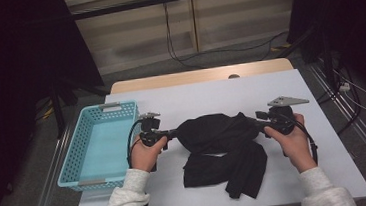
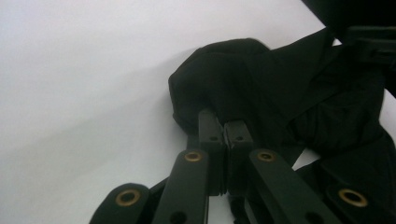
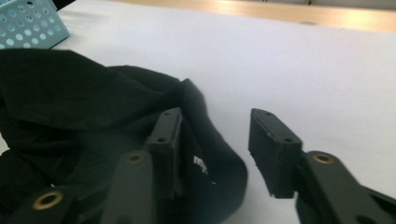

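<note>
left gripper (image 2: pixel 226 128) pinching soft crumpled black cloth (image 1: pixel 220 147) | right gripper (image 3: pixel 215 140) spread, cloth edge between | perforated turquoise basket (image 1: pixel 75 157)

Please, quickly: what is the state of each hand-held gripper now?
Left hand-held gripper: closed, pinching the black cloth at its edge.
Right hand-held gripper: open, one jaw against the cloth, not gripping it.

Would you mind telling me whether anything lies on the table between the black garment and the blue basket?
Nothing visible does. The black garment lies mid-table and the blue basket stands to its left. Between them is the left gripper, pinching the cloth's edge.
</note>
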Action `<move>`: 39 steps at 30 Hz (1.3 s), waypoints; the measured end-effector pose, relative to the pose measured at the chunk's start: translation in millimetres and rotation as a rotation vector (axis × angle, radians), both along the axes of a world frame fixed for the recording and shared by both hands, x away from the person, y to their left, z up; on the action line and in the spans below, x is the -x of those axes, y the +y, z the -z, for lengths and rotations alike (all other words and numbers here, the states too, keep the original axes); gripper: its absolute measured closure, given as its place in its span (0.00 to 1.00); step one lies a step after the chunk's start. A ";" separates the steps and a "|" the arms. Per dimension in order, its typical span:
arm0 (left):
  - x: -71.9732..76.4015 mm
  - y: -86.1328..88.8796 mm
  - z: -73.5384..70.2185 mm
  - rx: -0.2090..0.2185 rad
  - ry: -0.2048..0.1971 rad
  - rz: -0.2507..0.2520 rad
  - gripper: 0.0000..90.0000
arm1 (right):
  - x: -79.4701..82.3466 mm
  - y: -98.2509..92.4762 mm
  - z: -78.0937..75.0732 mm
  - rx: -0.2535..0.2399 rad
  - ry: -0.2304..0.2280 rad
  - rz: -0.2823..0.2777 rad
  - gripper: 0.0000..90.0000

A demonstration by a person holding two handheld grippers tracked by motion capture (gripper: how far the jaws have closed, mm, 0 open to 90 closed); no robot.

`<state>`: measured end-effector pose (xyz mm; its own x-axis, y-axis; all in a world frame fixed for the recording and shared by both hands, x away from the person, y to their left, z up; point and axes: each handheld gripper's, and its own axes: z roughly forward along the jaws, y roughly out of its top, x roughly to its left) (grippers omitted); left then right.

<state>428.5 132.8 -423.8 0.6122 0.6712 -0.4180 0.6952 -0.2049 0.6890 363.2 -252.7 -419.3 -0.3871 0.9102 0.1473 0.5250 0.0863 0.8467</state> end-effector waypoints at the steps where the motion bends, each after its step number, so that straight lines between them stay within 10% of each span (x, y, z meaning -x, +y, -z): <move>1: 0.2 0.5 0.3 0.000 0.000 -0.008 0.99 | 2.7 -1.7 -2.5 -0.003 -0.010 0.003 0.55; 8: 0.2 1.2 1.9 -0.009 0.005 -0.019 0.99 | 12.2 4.3 -11.0 0.017 -0.039 -0.053 0.50; 12: 0.0 -0.3 0.5 -0.009 0.008 -0.019 0.98 | 5.1 19.6 -1.3 0.144 -0.014 -0.082 0.46; 16: -1.5 3.1 -1.8 -0.010 0.009 -0.019 0.99 | 1.2 19.6 7.2 0.202 -0.022 -0.081 0.67; 20: -5.3 9.9 -5.9 -0.007 0.003 -0.042 0.99 | 7.0 -2.5 3.0 0.095 -0.063 -0.030 0.98; 30: -7.0 15.5 -13.1 0.026 0.034 -0.083 0.99 | 28.9 -30.7 -2.4 -0.030 -0.055 -0.035 0.99; 39: -5.9 12.1 5.4 -0.001 0.082 -0.073 0.99 | 36.6 -19.2 14.5 0.036 -0.025 -0.083 0.84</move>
<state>434.4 145.0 -429.2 0.5252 0.7136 -0.4636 0.7623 -0.1524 0.6291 326.7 -271.9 -433.8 -0.4644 0.8795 0.1040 0.4934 0.1594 0.8551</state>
